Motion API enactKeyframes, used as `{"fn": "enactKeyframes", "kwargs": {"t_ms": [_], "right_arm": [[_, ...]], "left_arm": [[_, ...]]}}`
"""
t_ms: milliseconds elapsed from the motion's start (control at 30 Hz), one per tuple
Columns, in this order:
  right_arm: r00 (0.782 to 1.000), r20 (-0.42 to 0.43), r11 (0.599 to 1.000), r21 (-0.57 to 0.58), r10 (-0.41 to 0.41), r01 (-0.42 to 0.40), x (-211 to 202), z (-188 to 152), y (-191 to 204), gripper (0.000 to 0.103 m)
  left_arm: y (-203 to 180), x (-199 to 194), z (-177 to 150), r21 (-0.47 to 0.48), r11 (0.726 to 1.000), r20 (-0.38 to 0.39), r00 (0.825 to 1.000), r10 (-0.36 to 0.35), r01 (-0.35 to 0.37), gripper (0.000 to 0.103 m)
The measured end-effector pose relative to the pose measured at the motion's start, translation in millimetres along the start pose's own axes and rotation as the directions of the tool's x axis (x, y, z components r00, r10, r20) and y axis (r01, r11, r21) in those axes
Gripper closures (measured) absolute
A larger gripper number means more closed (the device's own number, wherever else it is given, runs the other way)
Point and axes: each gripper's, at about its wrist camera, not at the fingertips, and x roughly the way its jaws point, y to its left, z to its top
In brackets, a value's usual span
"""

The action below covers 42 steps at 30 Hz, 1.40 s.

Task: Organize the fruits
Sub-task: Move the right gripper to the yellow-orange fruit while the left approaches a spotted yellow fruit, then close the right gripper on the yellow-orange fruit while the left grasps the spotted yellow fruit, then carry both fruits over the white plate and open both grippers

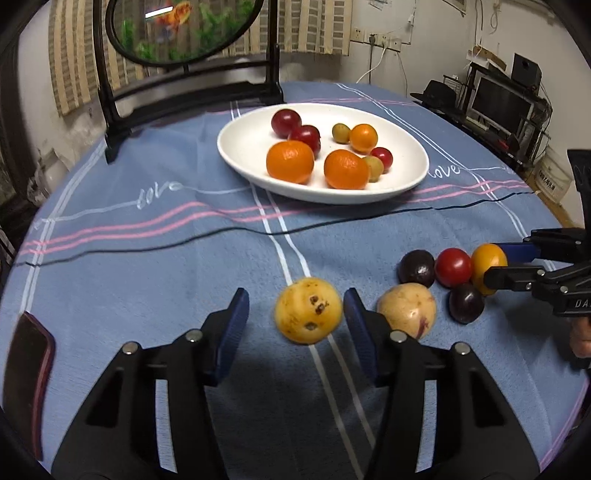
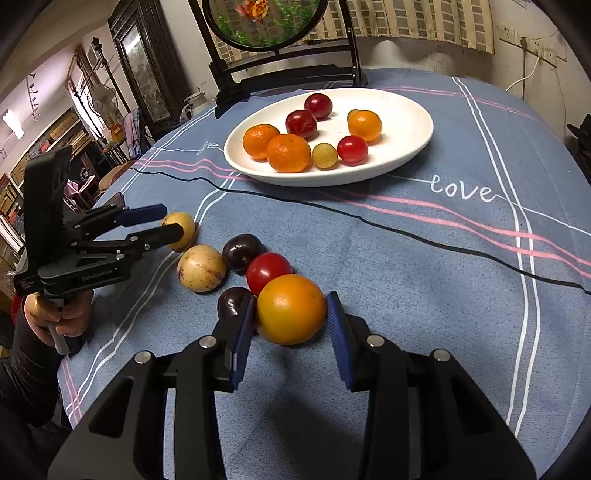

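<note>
The left gripper (image 1: pixel 295 325) has its fingers (image 1: pixel 232 325) on either side of a spotted yellow fruit (image 1: pixel 308 311) on the blue cloth of the desk (image 1: pixel 147 288). One pad touches the fruit; the other stands slightly clear, so the fingers are narrowed around it without a full grip. Just beside it lies a pale yellow fruit (image 1: pixel 406 309). The right gripper (image 2: pixel 291 325) holds an orange fruit (image 2: pixel 291 309) between its fingers (image 2: pixel 338 332), both pads pressed to its sides. Touching this fruit are a red tomato (image 2: pixel 269 271) and a dark plum (image 2: pixel 232 302); another dark plum (image 2: pixel 242 252) lies just past them. Farther back, well apart from this cluster, a white plate (image 2: pixel 406 125) carries oranges, red plums and small yellowish fruits. Behind the plate stands a round mirror on a black stand (image 2: pixel 266 22).
</note>
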Motion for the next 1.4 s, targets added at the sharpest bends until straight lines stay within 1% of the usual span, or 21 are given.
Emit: {"fn": "enactKeyframes", "kwargs": {"t_ms": [133,233,400,533,700,800,933,1067,1167,1233,1267,1333,1400], "right_arm": [[1.0,0.004,1.0,-0.001,-0.003,0.003,-1,1,1,0.064],[1.0,0.004,1.0,-0.002,-0.004,0.004,0,1,1,0.064],[1.0,0.007,1.0,-0.008,-0.004,0.004,-1,2,2,0.064],[1.0,0.006,1.0,-0.01,-0.008,0.008,-1,1,3,0.064],[1.0,0.007,1.0,-0.01,-0.009,0.009,-1,1,3,0.064],[1.0,0.015,1.0,-0.013,-0.009,0.009,-2,2,3,0.064],[0.998,0.064,1.0,-0.023,-0.009,0.011,-8,6,5,0.064],[0.985,0.172,0.999,-0.023,0.027,-0.023,-20,18,6,0.064],[0.972,0.235,1.0,0.018,0.009,-0.014,-20,38,-2,0.064],[0.96,0.279,0.997,0.074,-0.009,-0.012,-15,58,-15,0.064],[0.955,0.295,0.996,0.088,-0.023,-0.003,-14,66,-20,0.064],[0.945,0.32,0.994,0.099,-0.072,0.042,-5,83,-28,0.064],[0.931,0.337,0.989,0.102,-0.138,0.11,6,99,-35,0.064]], "left_arm": [[-3,5,-4,0.012,1.0,-0.022,1.0,-0.016,0.016,0.05],[-8,9,-7,0.035,0.999,-0.031,1.0,0.001,0.0,0.05],[-6,12,-7,0.025,1.0,-0.04,0.999,0.005,-0.004,0.06],[-7,15,-8,0.03,1.0,-0.055,0.998,0.002,-0.001,0.063],[-9,15,-8,0.036,0.999,-0.053,0.999,0.009,-0.007,0.064],[-6,13,-6,0.021,1.0,-0.041,0.999,0.019,-0.018,0.064],[0,2,1,-0.015,1.0,0.015,1.0,0.018,-0.018,0.064],[8,-6,20,-0.087,0.995,0.073,0.997,-0.032,0.039,0.064],[11,-7,46,-0.124,0.99,0.112,0.992,-0.05,0.064,0.064],[15,-6,70,-0.143,0.987,0.136,0.989,-0.058,0.077,0.064],[17,-3,81,-0.144,0.986,0.141,0.988,-0.061,0.082,0.064],[19,6,105,-0.143,0.987,0.145,0.988,-0.055,0.076,0.064],[22,21,124,-0.146,0.988,0.129,0.991,-0.04,0.059,0.064]]}}
